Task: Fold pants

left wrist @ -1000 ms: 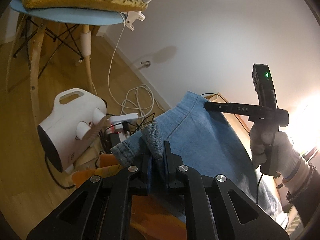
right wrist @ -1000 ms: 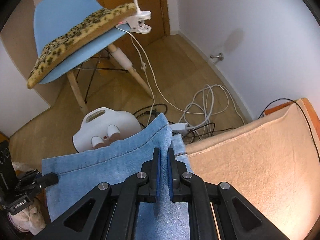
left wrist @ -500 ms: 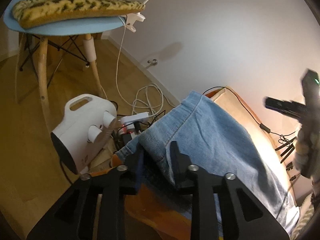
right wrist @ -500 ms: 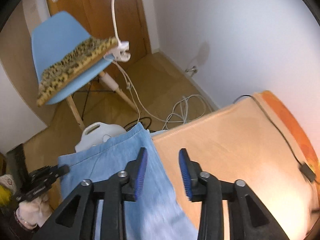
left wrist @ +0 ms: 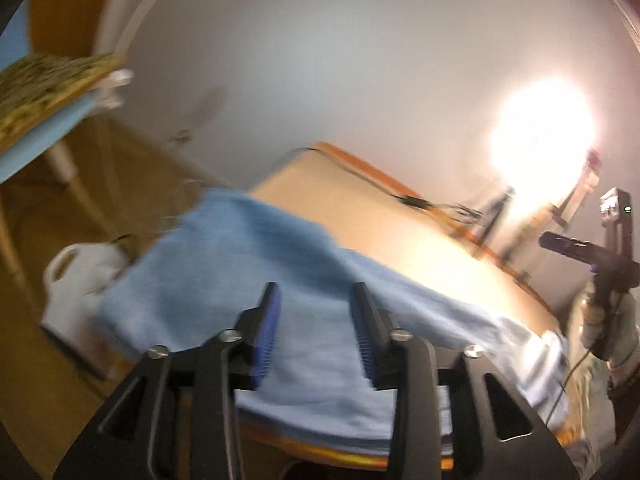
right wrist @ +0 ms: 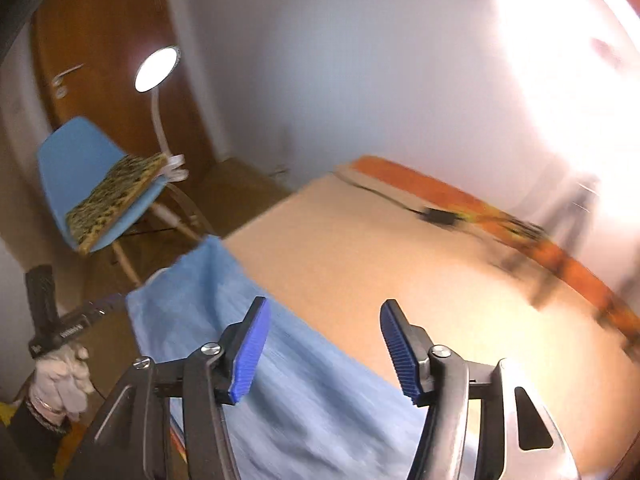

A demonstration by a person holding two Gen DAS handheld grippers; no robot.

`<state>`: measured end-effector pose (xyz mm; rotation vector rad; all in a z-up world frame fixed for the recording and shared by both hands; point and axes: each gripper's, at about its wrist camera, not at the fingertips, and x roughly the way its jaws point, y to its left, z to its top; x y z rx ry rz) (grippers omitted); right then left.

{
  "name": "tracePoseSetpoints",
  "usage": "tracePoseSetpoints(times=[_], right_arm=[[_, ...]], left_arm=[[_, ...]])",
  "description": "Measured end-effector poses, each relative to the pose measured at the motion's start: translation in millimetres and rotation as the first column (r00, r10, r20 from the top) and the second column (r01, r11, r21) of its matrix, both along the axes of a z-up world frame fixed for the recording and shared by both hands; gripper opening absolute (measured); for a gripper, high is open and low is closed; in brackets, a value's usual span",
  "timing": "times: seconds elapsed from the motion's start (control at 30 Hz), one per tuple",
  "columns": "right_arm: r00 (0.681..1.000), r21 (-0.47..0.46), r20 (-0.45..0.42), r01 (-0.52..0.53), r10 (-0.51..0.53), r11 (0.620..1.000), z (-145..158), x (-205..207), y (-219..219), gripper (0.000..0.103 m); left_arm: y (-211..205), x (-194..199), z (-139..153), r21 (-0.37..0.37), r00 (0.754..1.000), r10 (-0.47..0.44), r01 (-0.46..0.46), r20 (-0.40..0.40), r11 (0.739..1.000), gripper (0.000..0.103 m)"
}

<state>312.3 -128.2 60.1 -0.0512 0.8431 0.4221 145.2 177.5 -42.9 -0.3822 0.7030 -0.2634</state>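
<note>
Light blue denim pants (left wrist: pixel 280 280) lie folded along the near edge of a peach-covered table (left wrist: pixel 400 248), their far end hanging over its left end. My left gripper (left wrist: pixel 316 332) hovers above the denim; its jaws are opening and nothing is between the blue pads. In the right wrist view the pants (right wrist: pixel 280 380) run from lower middle up to the left. My right gripper (right wrist: pixel 324 344) is above them and the peach table (right wrist: pixel 400 264), jaws opening, empty. A gloved hand holds the right gripper's handle (left wrist: pixel 608 260) at far right in the left wrist view.
A blue chair (right wrist: pixel 80 160) with a leopard cushion (right wrist: pixel 116 196) and a clip lamp (right wrist: pixel 156 68) stands left of the table. A white heater (left wrist: pixel 76 280) sits on the wood floor below the table end. A black cable (right wrist: pixel 436 214) and an orange strip (right wrist: pixel 460 196) line the far edge.
Both grippers let go of the denim's end, opened and lifted back from it. The right one swung far to the right over the table. The pants now lie flat on the table.
</note>
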Motion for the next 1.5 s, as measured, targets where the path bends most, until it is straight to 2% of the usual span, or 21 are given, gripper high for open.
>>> tracePoseSetpoints(times=[0.17,0.27,0.37,0.5,0.67,0.83,0.9,1.0,1.1,1.17,1.3,1.33,1.4,1.43,1.5], right_arm=[[0.987,-0.037,-0.006,0.158,-0.159,0.987,2.3,-46.5,-81.8,0.063],[0.964,-0.039,-0.020,0.265,-0.266,0.963,1.3,-76.0,-136.8,0.068],[0.923,-0.036,-0.041,0.382,-0.383,0.923,-4.1,-105.7,-191.3,0.070],[0.833,-0.015,-0.098,0.545,-0.544,0.838,-20.3,-147.8,-270.0,0.070],[0.684,0.008,-0.153,0.723,-0.713,0.691,-43.6,-196.0,-359.2,0.070],[0.570,0.021,-0.217,0.814,-0.792,0.580,-69.9,-220.7,-417.8,0.070],[0.539,0.055,-0.251,0.837,-0.804,0.544,-79.8,-223.4,-435.6,0.071],[0.493,0.067,-0.278,0.866,-0.824,0.495,-96.6,-225.5,-460.4,0.071],[0.464,0.093,-0.309,0.884,-0.830,0.459,-110.8,-226.6,-481.3,0.071],[0.436,0.106,-0.336,0.898,-0.834,0.427,-120.9,-228.9,-495.1,0.071],[0.430,0.161,-0.355,0.903,-0.830,0.398,-130.3,-227.9,-506.9,0.071],[0.438,0.179,-0.359,0.899,-0.824,0.399,-131.7,-226.6,-508.4,0.070],[0.448,0.187,-0.357,0.894,-0.819,0.407,-133.1,-223.6,-508.7,0.069],[0.454,0.187,-0.353,0.891,-0.818,0.414,-133.3,-222.8,-508.2,0.068],[0.475,0.191,-0.343,0.880,-0.811,0.435,-132.0,-219.1,-505.0,0.052]], left_arm=[[-62.2,4.1,7.6,-0.008,0.986,-0.166,0.167,0.009,0.986,0.039],[-95.1,4.1,6.9,-0.010,0.967,-0.254,0.254,0.003,0.967,0.039],[-134.3,1.7,5.8,0.034,0.934,-0.357,0.357,-0.005,0.933,0.039],[-185.1,-8.1,-3.3,0.092,0.873,-0.487,0.488,-0.037,0.868,0.041],[-235.3,-20.8,-15.6,0.139,0.803,-0.589,0.596,-0.095,0.791,0.047],[-290.9,-33.5,-22.4,0.158,0.713,-0.686,0.701,-0.142,0.696,0.050],[-312.1,-36.2,-23.7,0.170,0.681,-0.713,0.732,-0.168,0.659,0.050],[-344.8,-43.7,-23.0,0.199,0.619,-0.761,0.784,-0.192,0.587,0.050],[-373.1,-49.6,-21.7,0.214,0.560,-0.801,0.826,-0.211,0.521,0.050],[-392.0,-55.8,-22.5,0.234,0.512,-0.830,0.854,-0.221,0.464,0.050],[-421.4,-65.7,-32.1,0.284,0.442,-0.856,0.885,-0.267,0.369,0.050],[-429.7,-68.5,-36.4,0.290,0.418,-0.862,0.896,-0.288,0.337,0.050],[-441.9,-74.1,-42.9,0.315,0.388,-0.866,0.904,-0.315,0.290,0.050],[-449.7,-77.9,-47.6,0.332,0.368,-0.867,0.908,-0.336,0.257,0.050],[-459.9,-82.4,-53.3,0.368,0.355,-0.863,0.904,-0.359,0.218,0.050]])
